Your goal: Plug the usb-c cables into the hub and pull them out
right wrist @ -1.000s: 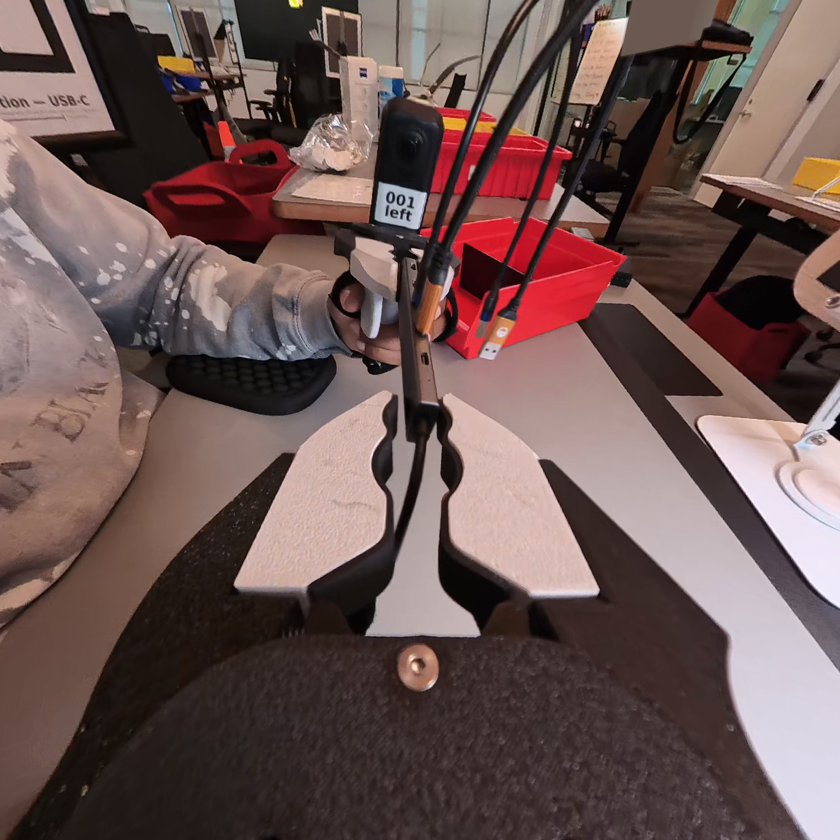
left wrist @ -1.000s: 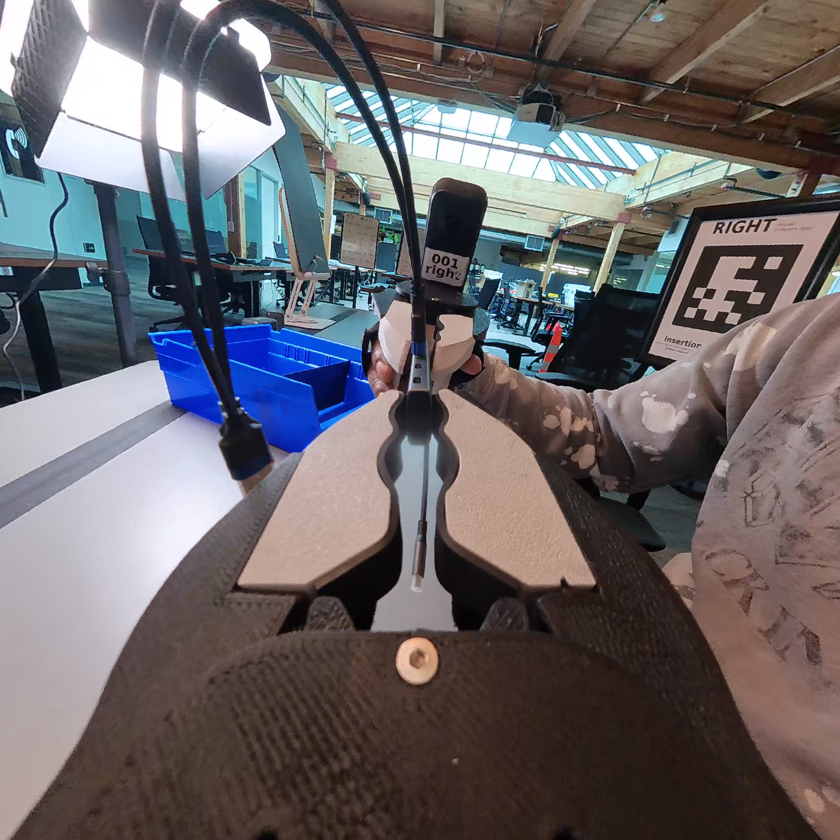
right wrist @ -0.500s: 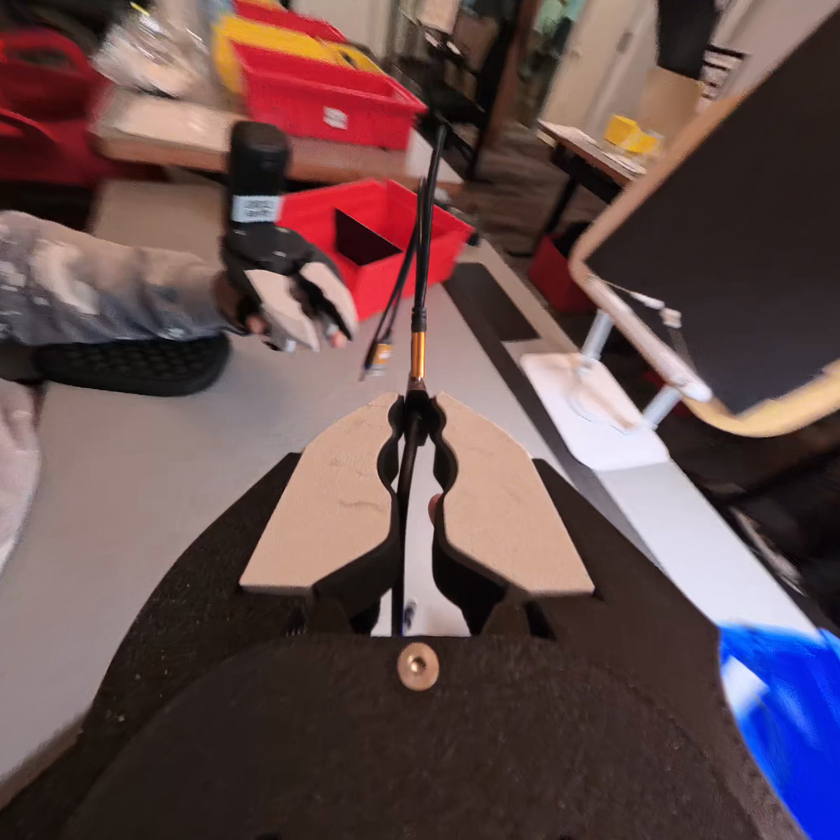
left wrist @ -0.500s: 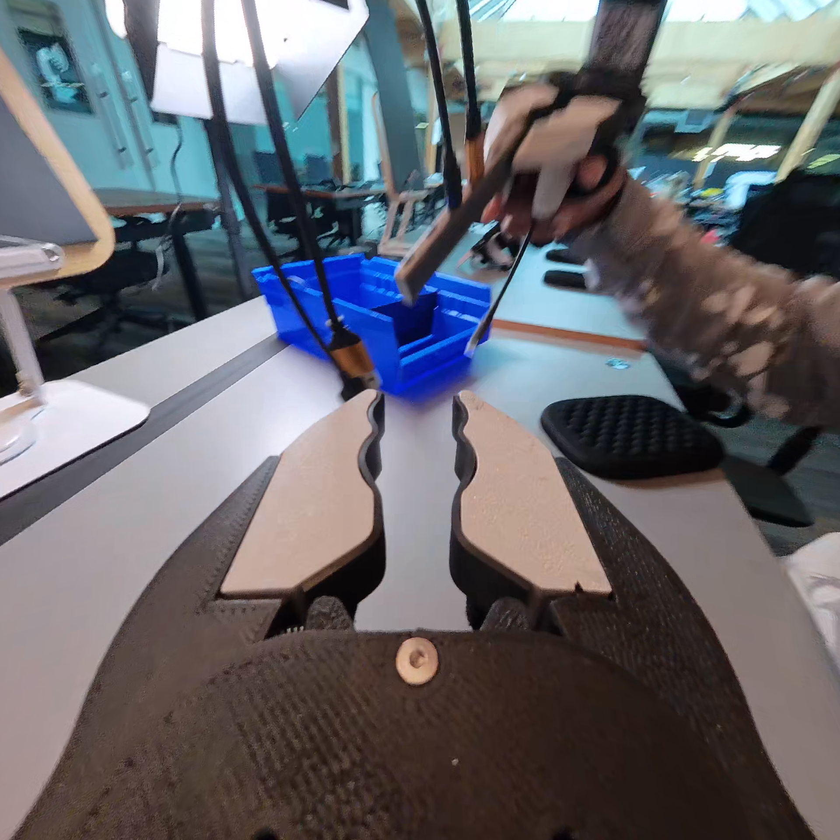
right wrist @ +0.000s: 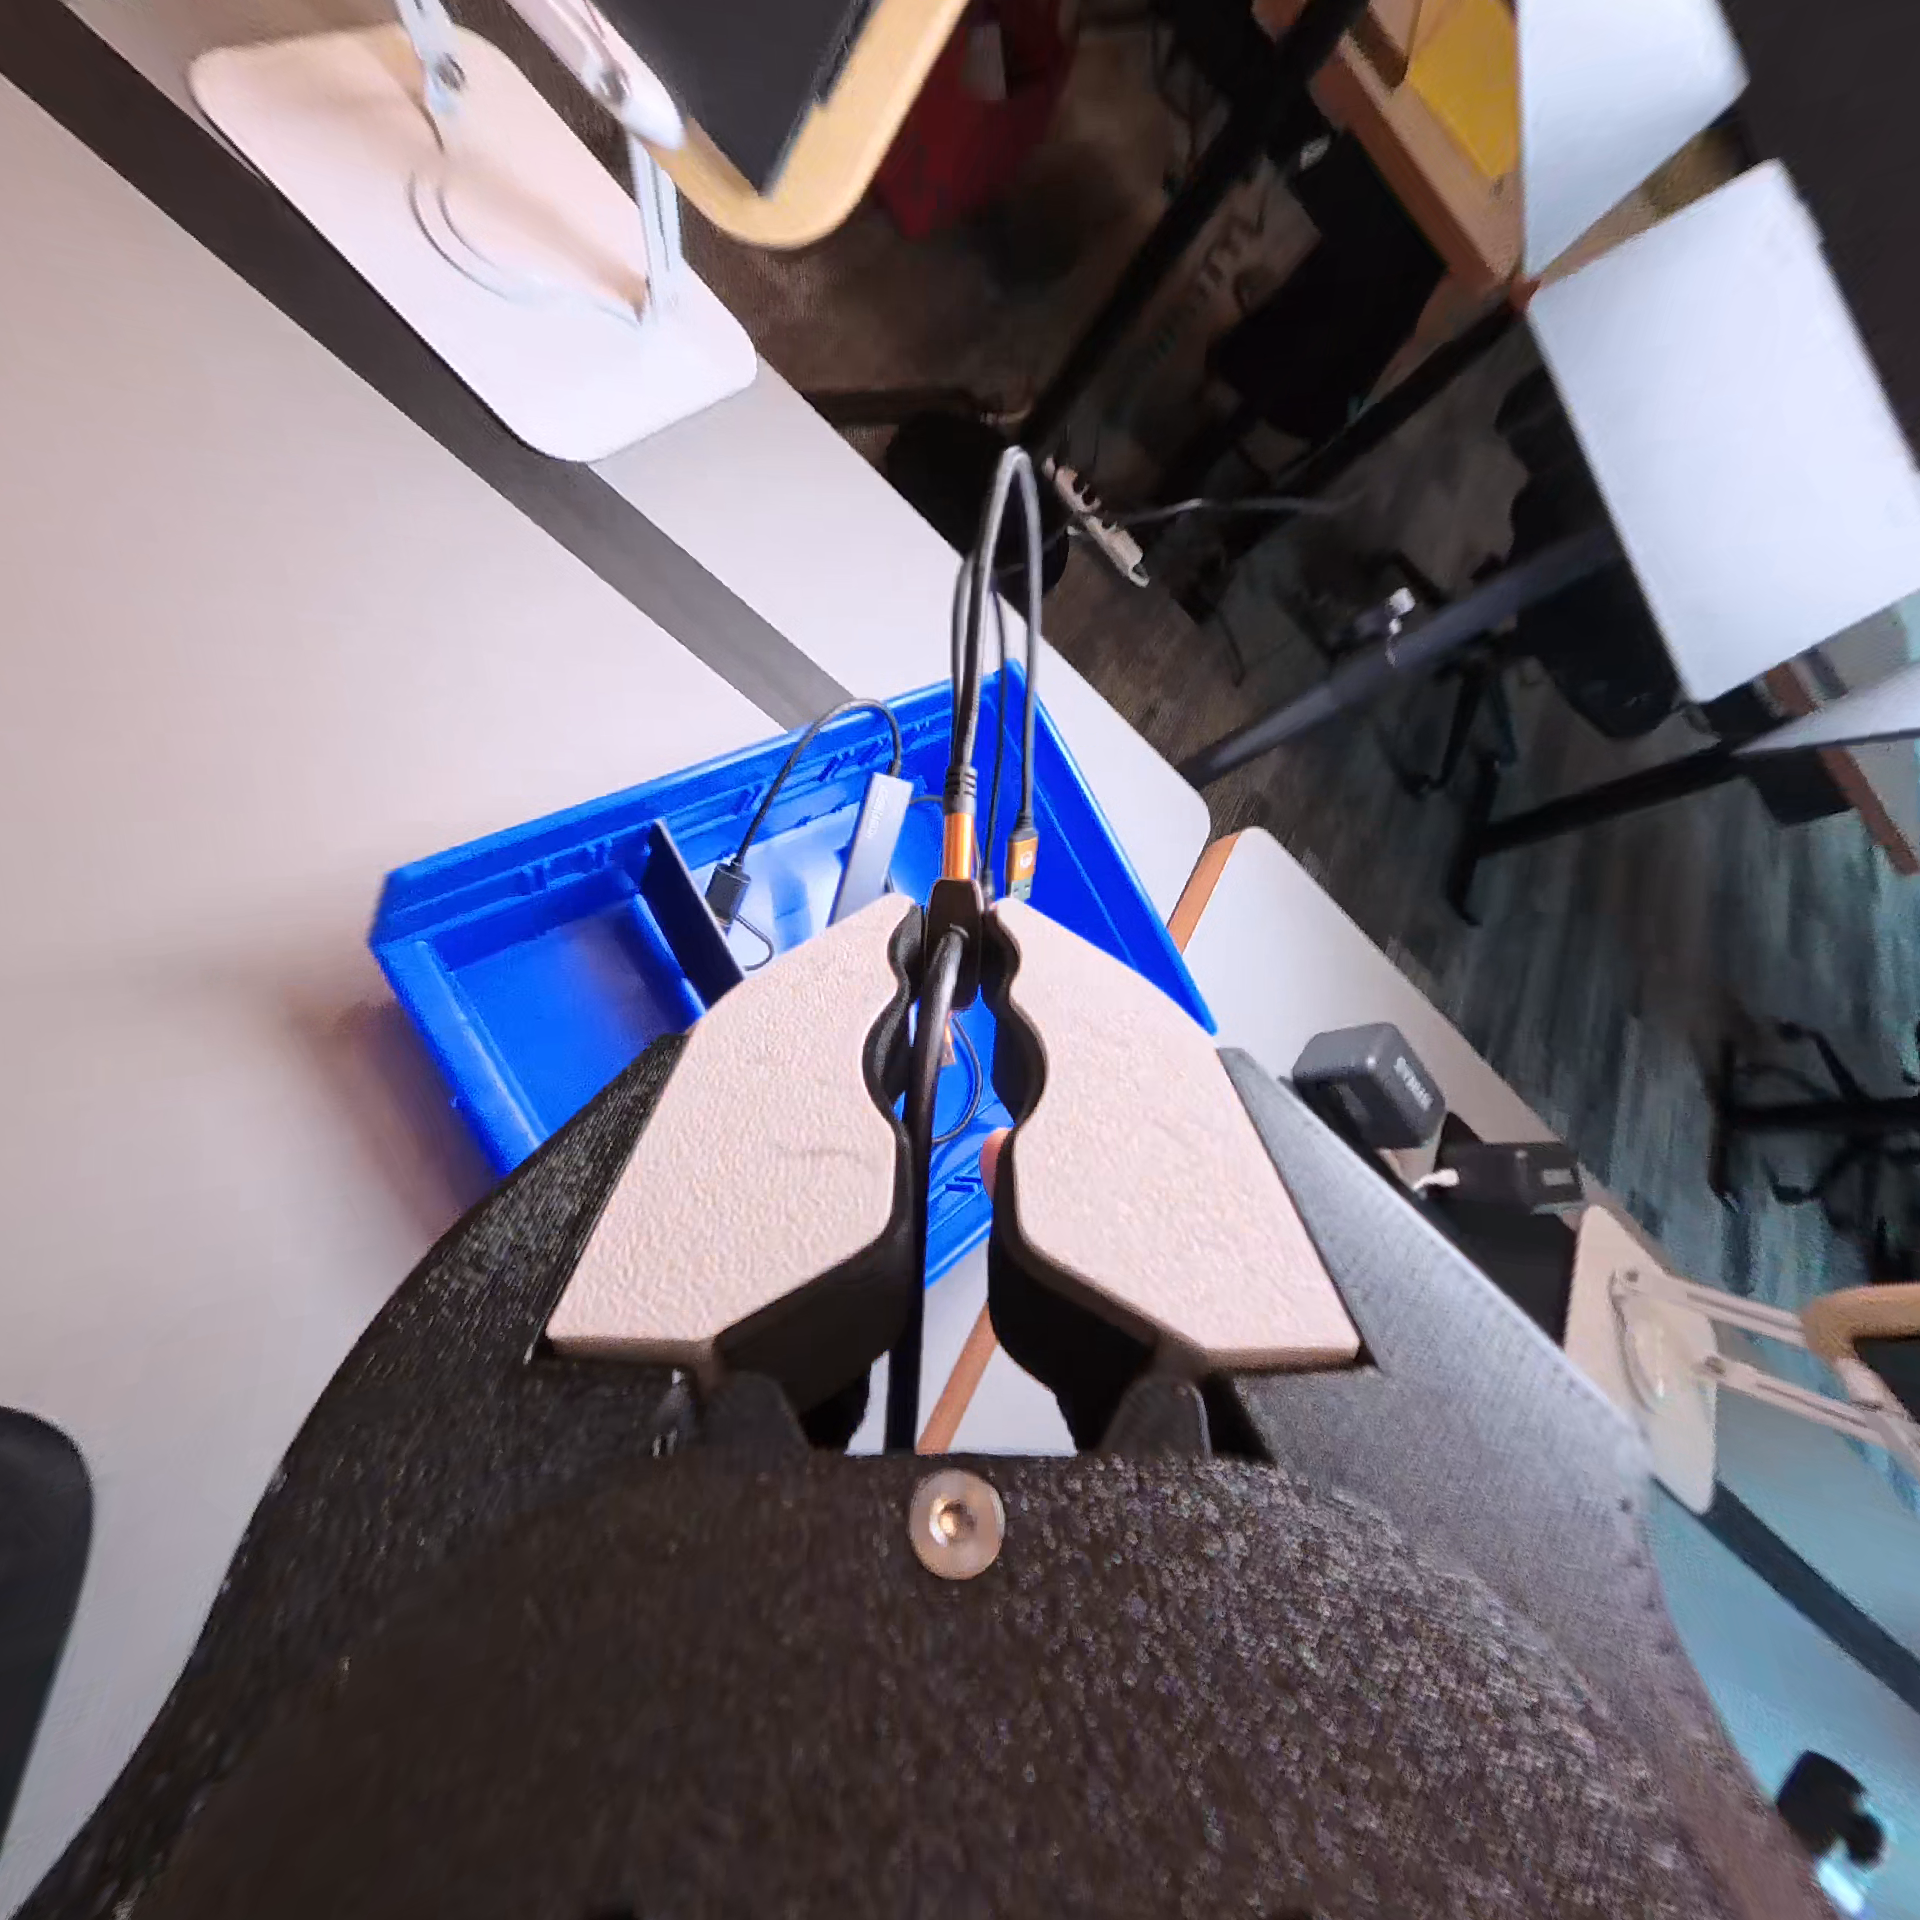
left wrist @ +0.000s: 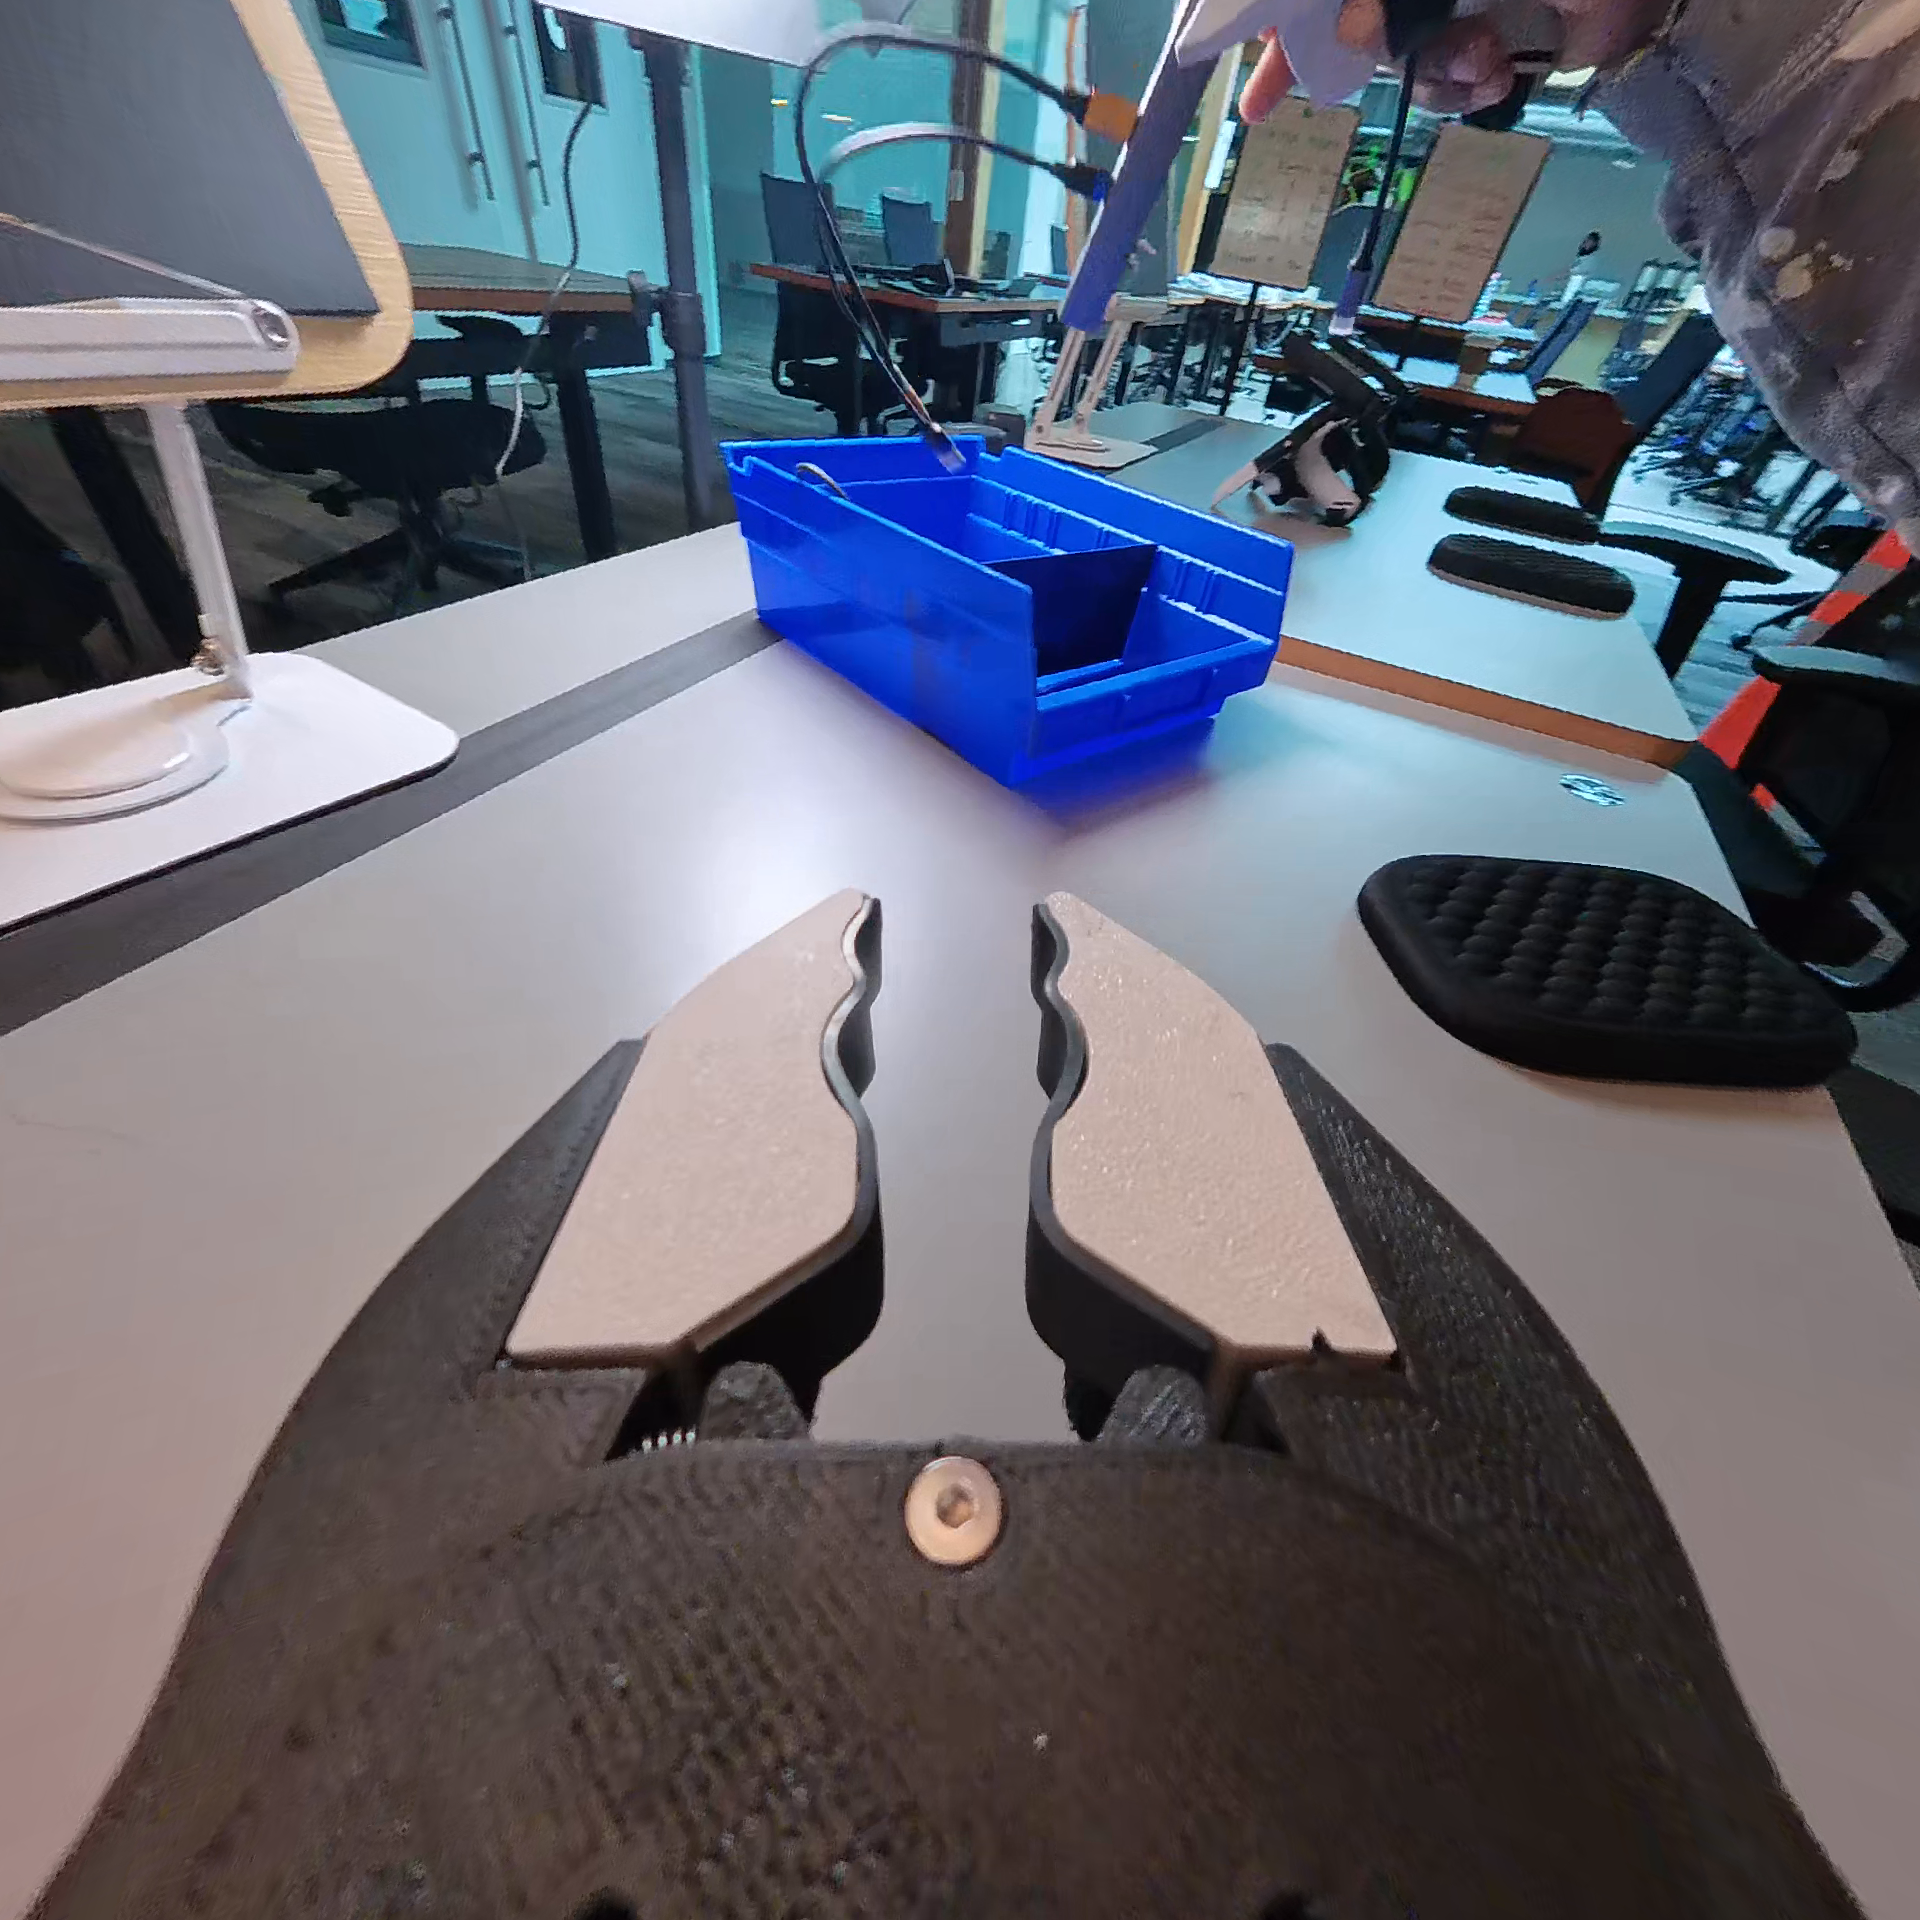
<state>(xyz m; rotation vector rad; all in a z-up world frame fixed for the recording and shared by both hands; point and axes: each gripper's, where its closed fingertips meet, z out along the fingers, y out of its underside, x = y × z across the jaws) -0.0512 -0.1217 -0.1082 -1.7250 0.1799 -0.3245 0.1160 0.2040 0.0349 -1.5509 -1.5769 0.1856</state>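
Observation:
My left gripper (left wrist: 956, 904) is open and empty, low over the grey table (left wrist: 520, 1039). My right gripper (right wrist: 953, 909) is shut on the grey hub (right wrist: 951, 896), seen end-on, and holds it above the blue bin (right wrist: 499, 966). A black cable with an orange plug (right wrist: 958, 840) sits in the hub. A second orange plug (right wrist: 1023, 862) hangs loose beside it. In the left wrist view the hub (left wrist: 1127, 187) slants down from the top right with an orange plug (left wrist: 1107, 109) on it, and a cable end (left wrist: 940, 442) dangles at the bin's (left wrist: 935, 665) far rim.
A second grey hub (right wrist: 878, 831) with a black cord and plug (right wrist: 727, 888) lies in the bin. A white stand base (left wrist: 260, 748) is at the left. A black wrist pad (left wrist: 1600, 977) lies at the right. A person's sleeve (left wrist: 1787, 260) is at the top right. Spacing between my two grippers at the tips: around 40 cm.
My left gripper has let go of the hub, opened and drawn back low over the table. My right gripper has carried the hub and its cables up and over the blue bin.

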